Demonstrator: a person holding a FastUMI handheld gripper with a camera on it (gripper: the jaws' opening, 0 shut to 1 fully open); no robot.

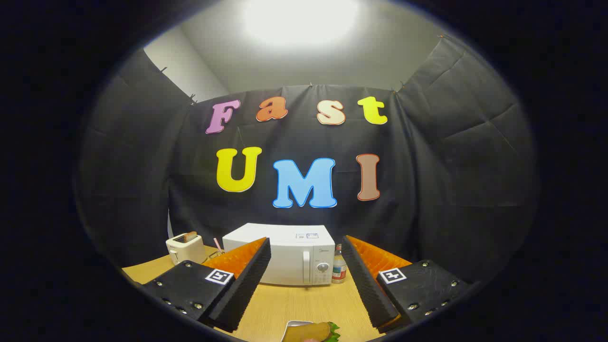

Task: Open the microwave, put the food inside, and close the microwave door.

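closest in, low between the two fingers, sits the food [313, 331]: a sandwich-like piece with a brown top and green leaf poking out at its right side, lying on a white plate [290, 327] whose rim shows at the left. it rests on the light wooden table [294, 304].

the gripper [306, 280] stands released, its fingers spread wide apart with bare table between them, pressing on nothing. each finger carries a square marker on its upper face.

beyond the fingers, toward the back of the table, is the microwave [289, 254]: a white box, door closed, with a vertical white handle beside a control panel on its right side that has a round knob. the left finger covers part of its door.

just beside the microwave's right side stands a small clear bottle [338, 267] with a red label. to the left of the microwave is a white toaster [185, 248] with a slice of bread in its slot, and between the two a pink straw-like thing [218, 245], too small to make out.
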